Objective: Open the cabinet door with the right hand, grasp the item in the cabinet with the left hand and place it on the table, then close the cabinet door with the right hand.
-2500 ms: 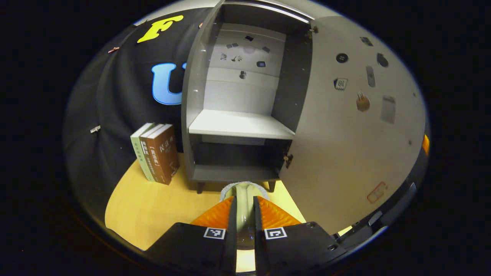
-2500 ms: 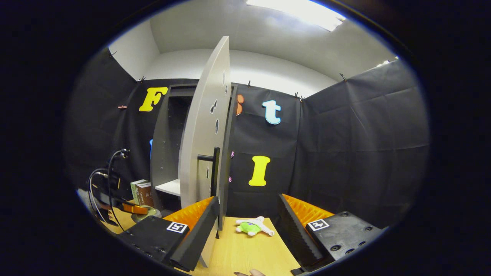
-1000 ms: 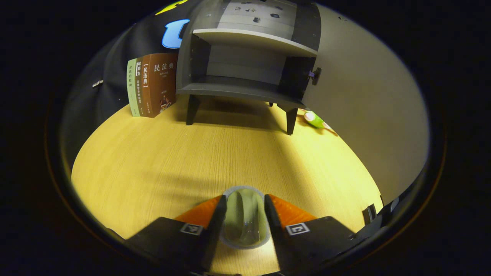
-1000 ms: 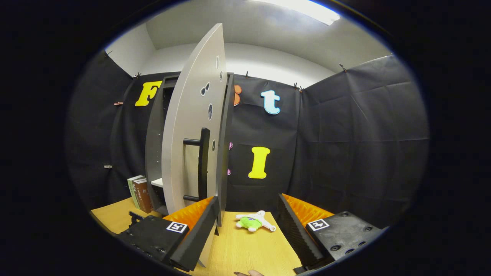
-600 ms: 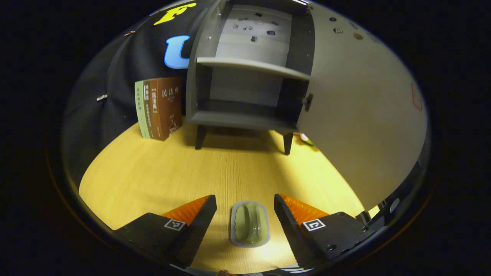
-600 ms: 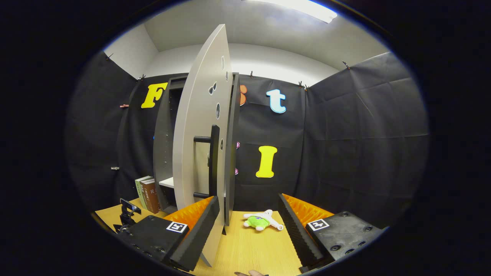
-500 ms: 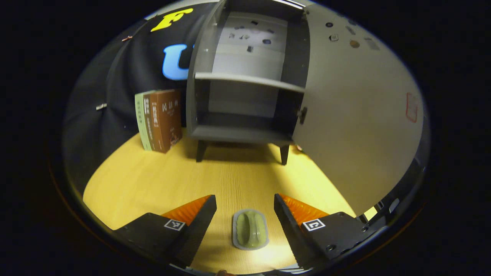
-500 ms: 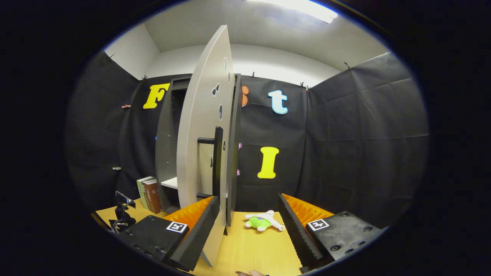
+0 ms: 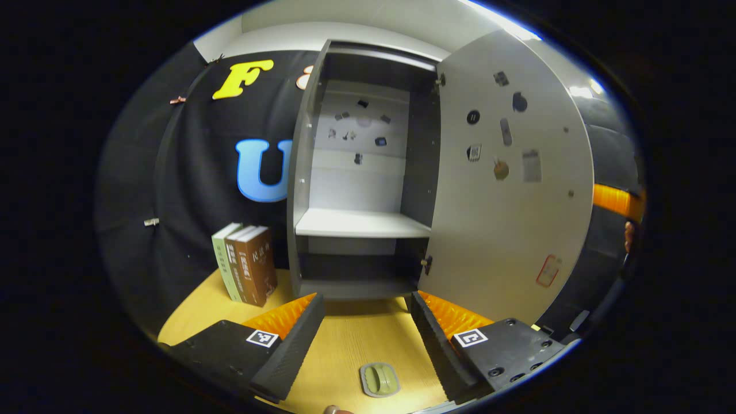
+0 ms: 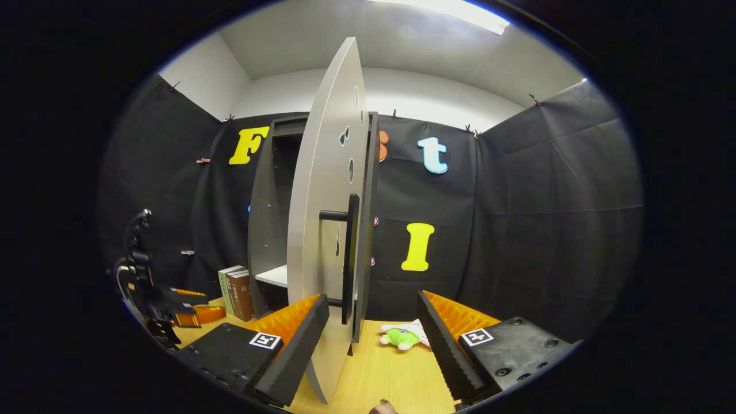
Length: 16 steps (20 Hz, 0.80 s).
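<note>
One green item lies between the gaping left gripper.

The small dark stickers on the tall grey cabinet's back panel are too small to be made out, and the green and white plush toy is partly hidden behind the right gripper's fingers

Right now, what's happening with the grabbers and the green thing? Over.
Left gripper open, right gripper open. Green item on table. Cabinet door open, nothing blocking.
</note>
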Each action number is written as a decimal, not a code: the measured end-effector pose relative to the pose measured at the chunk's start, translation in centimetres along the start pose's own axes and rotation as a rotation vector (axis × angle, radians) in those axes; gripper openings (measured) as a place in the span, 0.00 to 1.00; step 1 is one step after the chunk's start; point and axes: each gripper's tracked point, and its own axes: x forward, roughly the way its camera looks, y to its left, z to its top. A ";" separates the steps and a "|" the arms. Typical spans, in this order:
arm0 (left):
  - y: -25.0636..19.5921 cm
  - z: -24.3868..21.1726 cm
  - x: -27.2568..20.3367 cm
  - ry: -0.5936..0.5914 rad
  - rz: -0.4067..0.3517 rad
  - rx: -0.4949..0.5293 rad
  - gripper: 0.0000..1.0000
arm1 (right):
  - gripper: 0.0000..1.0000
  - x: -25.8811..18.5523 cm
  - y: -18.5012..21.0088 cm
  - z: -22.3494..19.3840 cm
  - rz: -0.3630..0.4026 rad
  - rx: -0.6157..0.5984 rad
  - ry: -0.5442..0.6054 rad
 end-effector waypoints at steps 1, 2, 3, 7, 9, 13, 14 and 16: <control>0.4 1.6 -0.7 -0.020 0.009 0.011 0.95 | 0.97 0.3 0.1 0.3 0.001 -0.005 -0.005; 0.9 3.1 -1.3 -0.040 0.013 0.021 0.95 | 0.97 0.6 0.0 0.4 -0.001 -0.010 -0.012; 0.9 4.3 -1.9 -0.054 0.010 0.025 0.95 | 0.96 0.8 -0.1 0.6 -0.003 -0.010 -0.017; 0.3 7.9 -4.2 -0.066 -0.049 -0.025 0.95 | 0.95 1.0 0.3 0.4 0.010 0.037 -0.005; 0.8 9.5 -5.5 -0.076 -0.054 -0.027 0.93 | 0.95 1.2 0.5 0.3 0.016 0.048 0.002; 2.2 11.5 -7.6 -0.096 -0.030 -0.002 0.92 | 0.95 1.5 2.1 0.3 0.036 0.063 0.010; 2.5 11.6 -8.0 -0.100 -0.026 -0.005 0.92 | 0.95 1.7 2.9 0.3 0.051 0.074 0.014; 2.9 11.4 -8.5 -0.100 -0.020 -0.015 0.95 | 0.95 2.1 5.3 0.1 0.093 0.092 0.028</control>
